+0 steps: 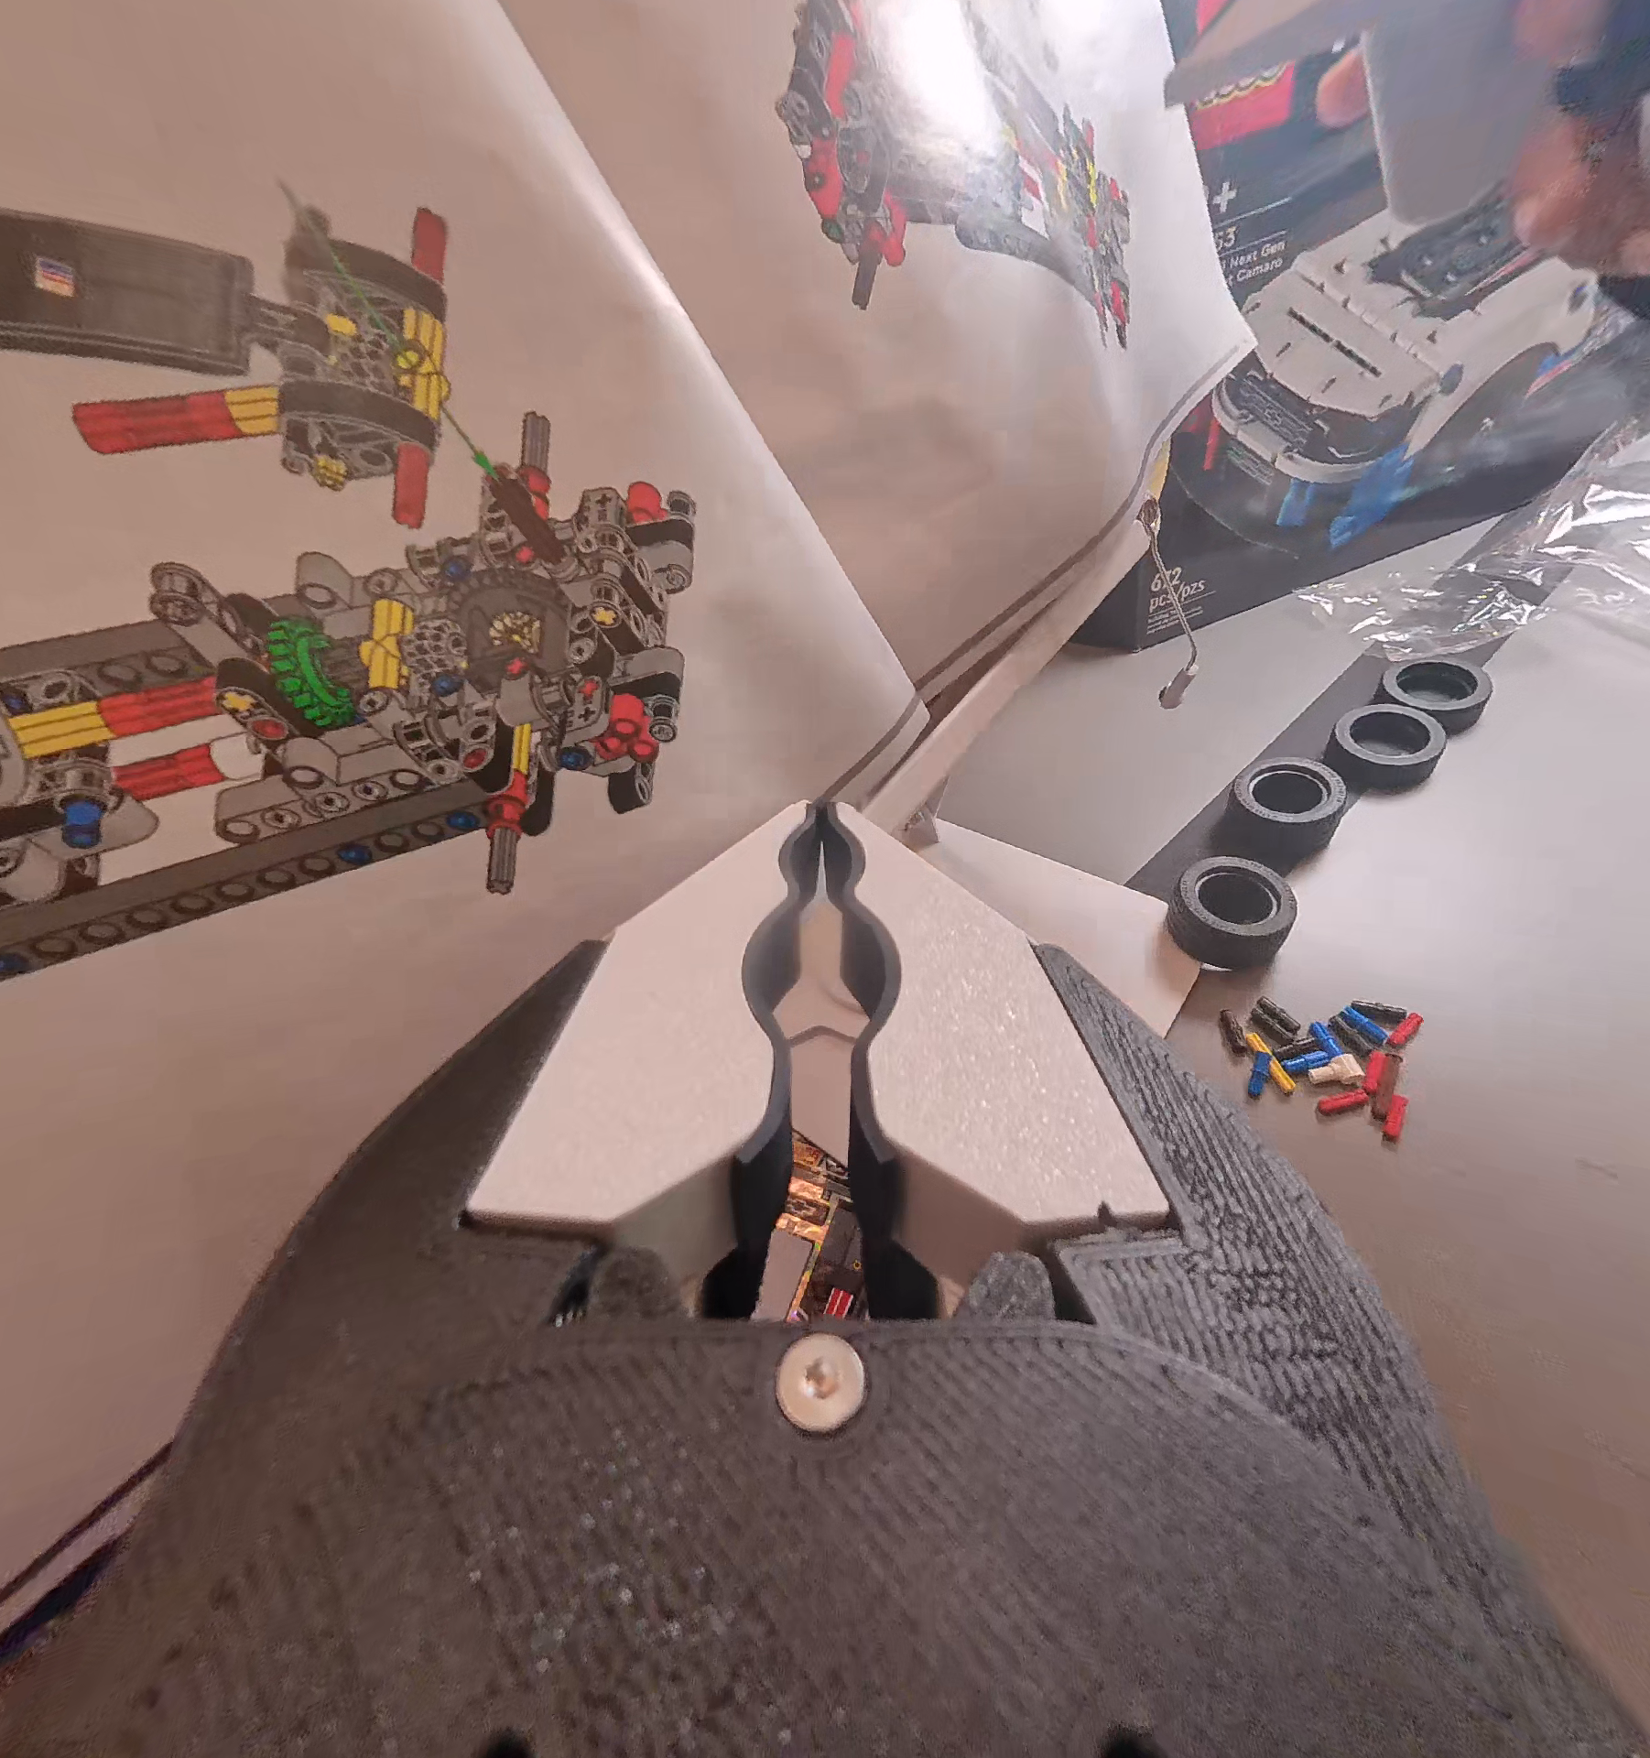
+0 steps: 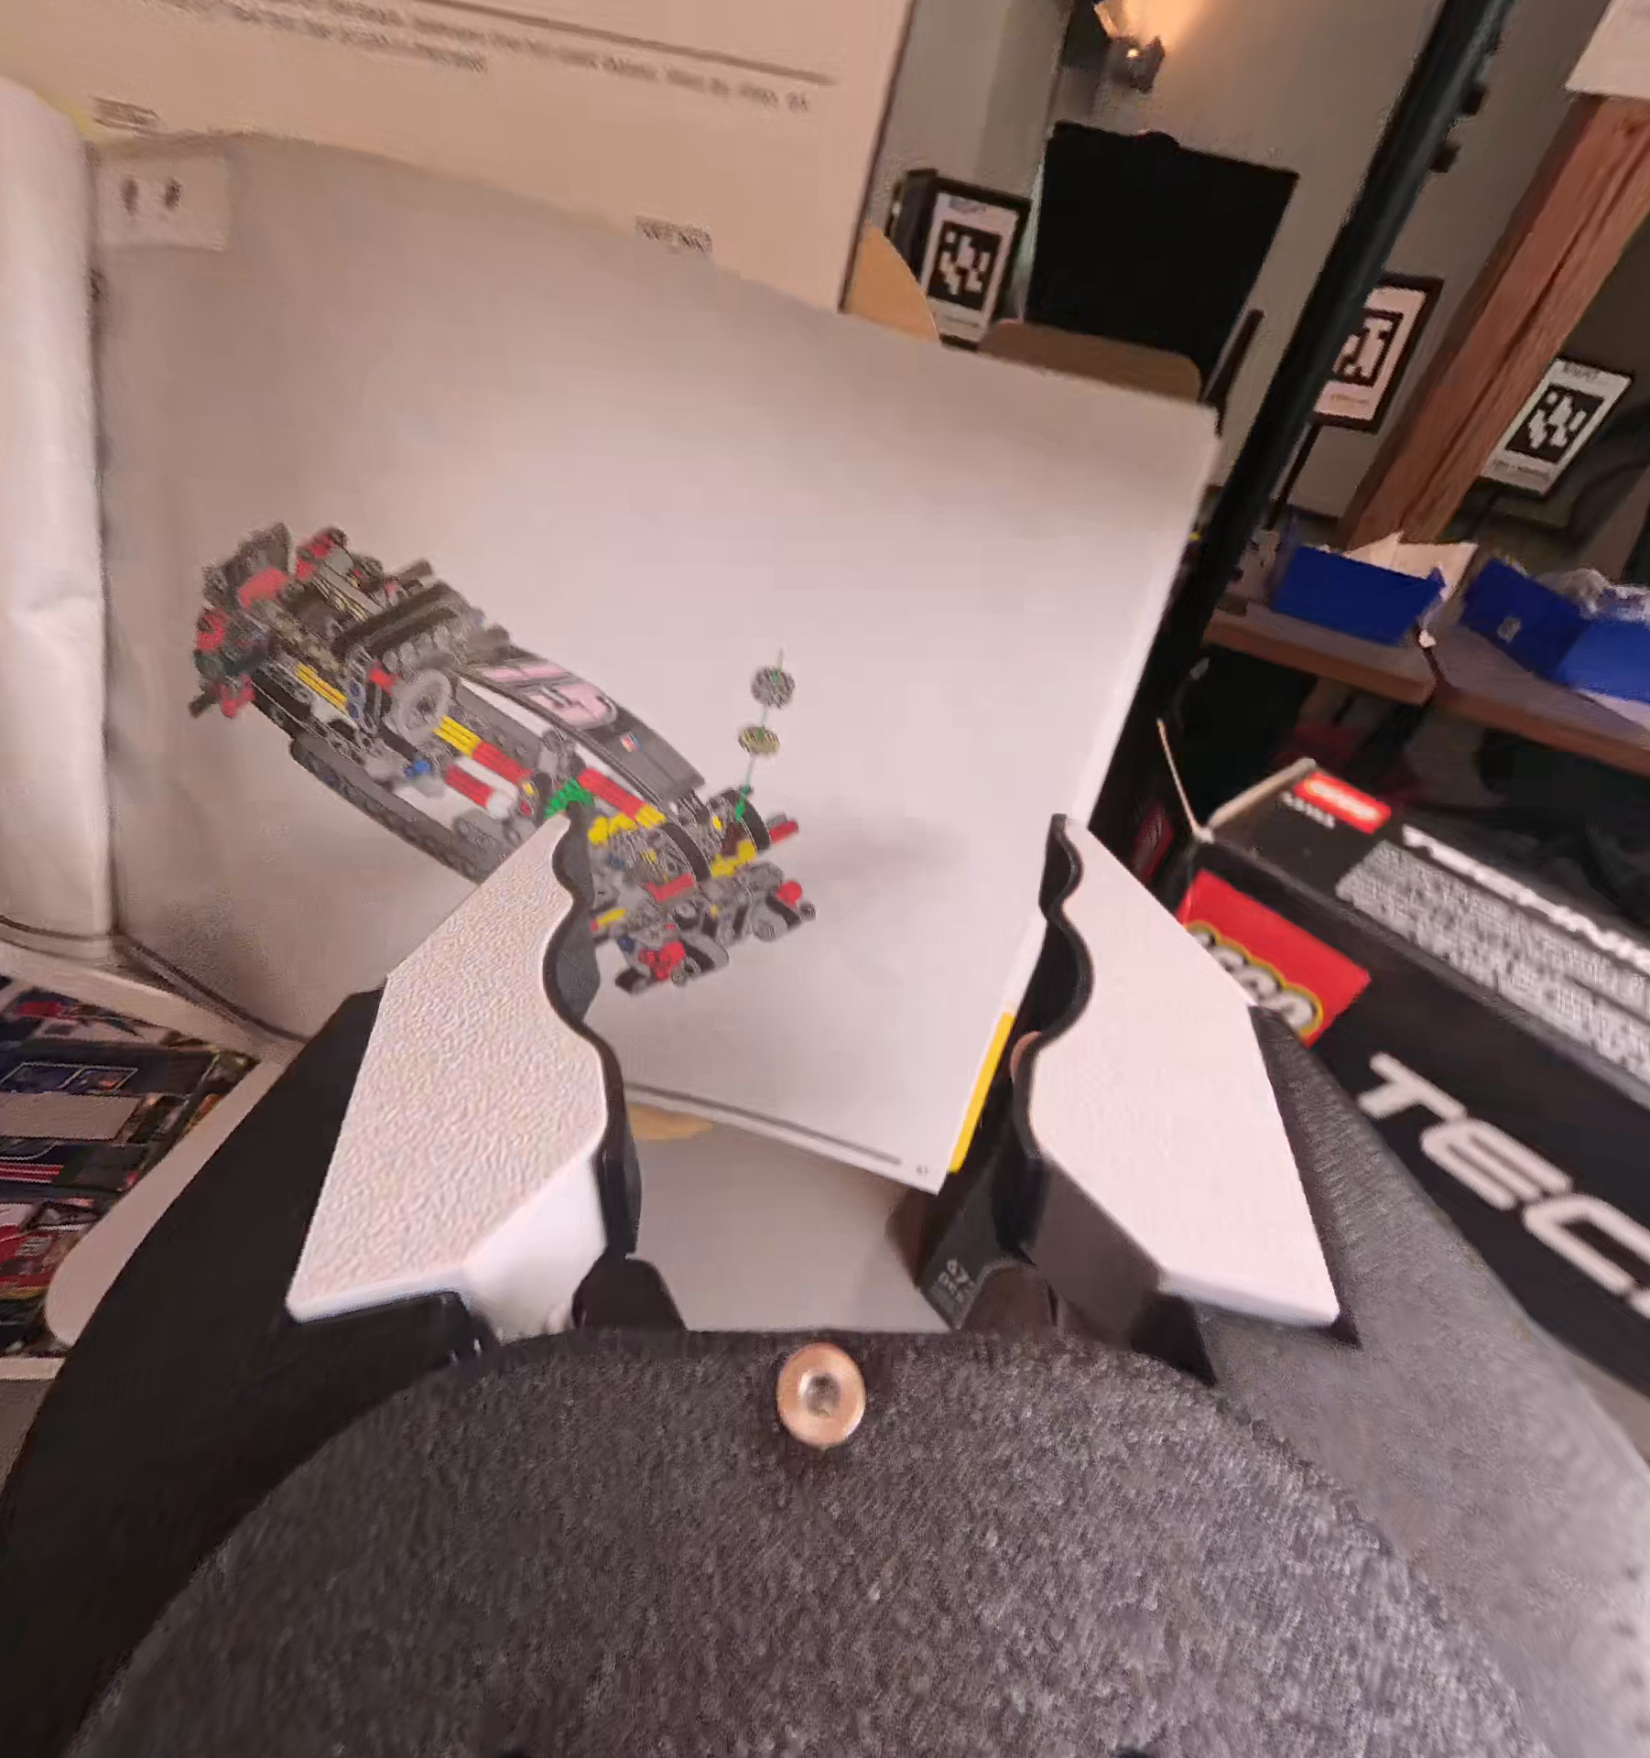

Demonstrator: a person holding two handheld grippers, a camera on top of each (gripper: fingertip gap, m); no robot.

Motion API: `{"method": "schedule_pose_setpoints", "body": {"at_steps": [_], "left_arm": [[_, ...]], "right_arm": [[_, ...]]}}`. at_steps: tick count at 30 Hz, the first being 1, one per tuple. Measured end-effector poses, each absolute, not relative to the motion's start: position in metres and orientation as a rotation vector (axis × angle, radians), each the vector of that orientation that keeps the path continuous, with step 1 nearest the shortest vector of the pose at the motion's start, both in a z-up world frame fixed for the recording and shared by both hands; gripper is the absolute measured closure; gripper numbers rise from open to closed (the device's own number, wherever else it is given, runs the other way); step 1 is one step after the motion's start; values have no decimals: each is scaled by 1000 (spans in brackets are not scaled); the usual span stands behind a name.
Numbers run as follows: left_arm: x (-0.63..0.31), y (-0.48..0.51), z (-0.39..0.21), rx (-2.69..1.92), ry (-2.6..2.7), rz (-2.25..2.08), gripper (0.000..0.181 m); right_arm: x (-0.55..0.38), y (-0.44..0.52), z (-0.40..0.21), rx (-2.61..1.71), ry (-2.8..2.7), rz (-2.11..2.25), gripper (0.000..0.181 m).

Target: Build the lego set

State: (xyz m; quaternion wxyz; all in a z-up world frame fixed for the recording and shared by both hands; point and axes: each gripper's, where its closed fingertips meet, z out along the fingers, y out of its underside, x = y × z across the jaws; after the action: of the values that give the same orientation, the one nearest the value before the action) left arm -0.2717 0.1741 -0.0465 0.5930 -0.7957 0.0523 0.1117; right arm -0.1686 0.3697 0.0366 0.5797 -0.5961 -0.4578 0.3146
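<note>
Leftmost, the left gripper [image 1: 823, 809] has its fingers pressed together at the tips. Whether a page edge is pinched there cannot be told: the tips sit at the fold where two leaves of the booklet [image 1: 231, 590] meet. A printed chassis diagram lies up and to the left of the tips, and a second leaf [image 1: 973, 314] rises up and to the right of them.

To the right of this gripper, on the counter [image 1: 1516, 951], four tyres [image 1: 1232, 911] form a row running up and away. A small heap of pins [image 1: 1325, 1056] lies nearer, level with the finger roots, well apart from the tips. The set's box [image 1: 1354, 457] stands far up-right beside a clear bag [image 1: 1563, 542]. A blurred hand [image 1: 1601, 190] is at the top right corner.

Rightmost, the right gripper [image 2: 807, 837] is spread wide and holds nothing. A raised page [image 2: 707, 590] stands straight ahead between its fingers, its lower right corner just inside the right finger [image 2: 1173, 1075]. The box [image 2: 1506, 961] lies to its right.

Judged from this, the step in hand is page turning. The free edge runs upright ahead of the right gripper, which is nearer to it. No built model can be seen for certain.
</note>
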Motion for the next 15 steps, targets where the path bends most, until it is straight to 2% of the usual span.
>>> {"method": "schedule_pose_setpoints", "body": {"at_steps": [1,5,8,15], "left_arm": [[-273,173,-43,-1832,122,267,181],[-297,159,-28,-1777,6,326,181],[-323,144,-21,-1723,-102,397,181],[-330,144,-25,-1712,-82,457,181]], "right_arm": [[-177,367,47,-1379,-1116,732,83],[-202,380,77,-1405,-1222,640,62],[-214,387,66,-1493,-1311,615,53],[-226,376,49,-1451,-1287,657,68]]}}
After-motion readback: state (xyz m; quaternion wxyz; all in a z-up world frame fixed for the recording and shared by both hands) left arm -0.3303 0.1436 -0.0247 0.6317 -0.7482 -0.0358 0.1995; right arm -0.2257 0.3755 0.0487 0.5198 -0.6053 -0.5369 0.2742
